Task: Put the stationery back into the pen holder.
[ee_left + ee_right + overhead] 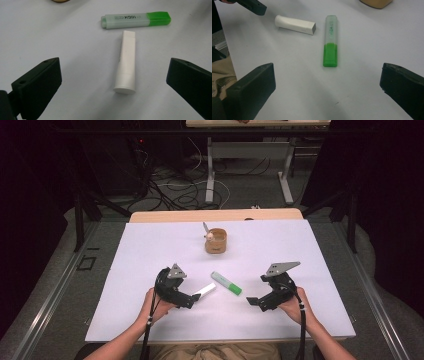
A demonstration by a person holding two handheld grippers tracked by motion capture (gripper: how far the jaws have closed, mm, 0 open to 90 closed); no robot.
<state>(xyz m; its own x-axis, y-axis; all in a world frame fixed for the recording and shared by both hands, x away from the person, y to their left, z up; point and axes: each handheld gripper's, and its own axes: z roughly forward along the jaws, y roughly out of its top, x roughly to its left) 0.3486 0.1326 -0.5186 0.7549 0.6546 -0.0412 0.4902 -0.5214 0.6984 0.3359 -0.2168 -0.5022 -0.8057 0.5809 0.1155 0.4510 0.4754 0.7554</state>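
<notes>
Lying flat between released left gripper [113, 82] fingers: white tube [125, 66], flat-crimped end near green highlighter [136, 20]; right gripper [328, 90] fingers released

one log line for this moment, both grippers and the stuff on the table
left hand-held gripper: open, around white tube | right hand-held gripper: open, facing green highlighter | cup: holds pen, untouched

Both grippers, left gripper [196, 298] and right gripper [251, 301], were black, with grey three-cornered plates, trailing black cables, and screw-holed jaws.
</notes>
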